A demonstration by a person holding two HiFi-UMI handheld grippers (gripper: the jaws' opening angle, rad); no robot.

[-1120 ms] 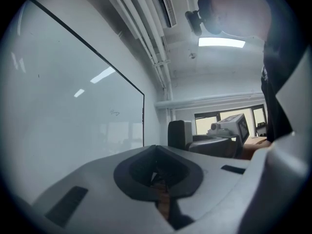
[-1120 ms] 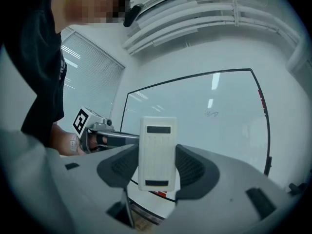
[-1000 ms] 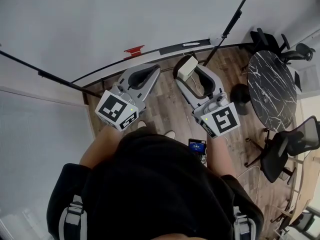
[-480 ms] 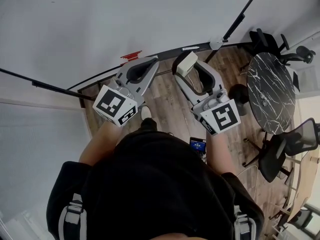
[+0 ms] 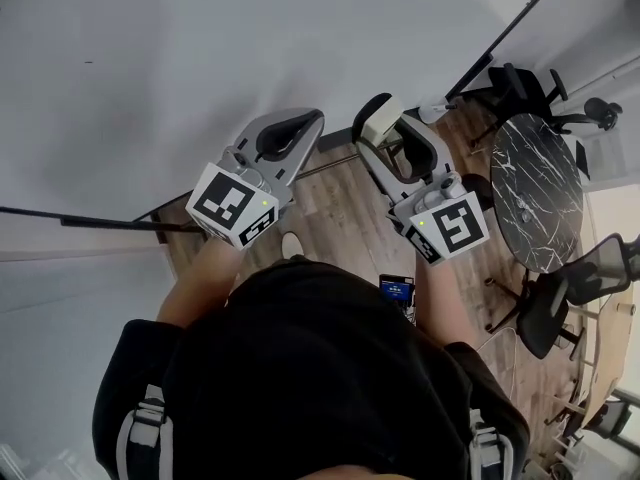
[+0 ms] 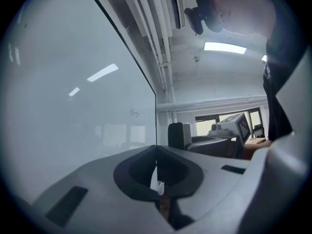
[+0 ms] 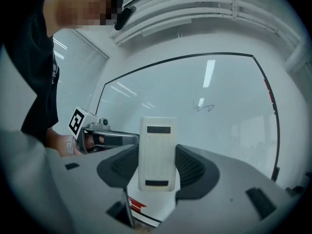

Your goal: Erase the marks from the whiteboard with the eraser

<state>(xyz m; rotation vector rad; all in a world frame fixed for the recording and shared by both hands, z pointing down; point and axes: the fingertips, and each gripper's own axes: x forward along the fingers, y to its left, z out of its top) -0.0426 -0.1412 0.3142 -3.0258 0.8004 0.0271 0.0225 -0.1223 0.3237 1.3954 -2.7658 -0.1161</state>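
So the whole thing comes down to this: the only mark I can find, a small dark scribble, sits up and to the right of the eraser in the right gripper view, well apart from it. In the head view it's way up at the top edge of the whiteboard. The right gripper is clearly the closer one, and it's clamped on the eraser's two long sides. The eraser stands upright between the jaws with its long axis running up toward the board. It's a cream plastic block with a dark slot near each end of the face toward the camera. From the left gripper view one side looks dark, probably the felt, and it seems turned toward the board, but I wouldn't swear to it. The left gripper has its jaws pressed together with nothing in them, hanging off to the side. My guess is it's a reach up and right, then press flat.
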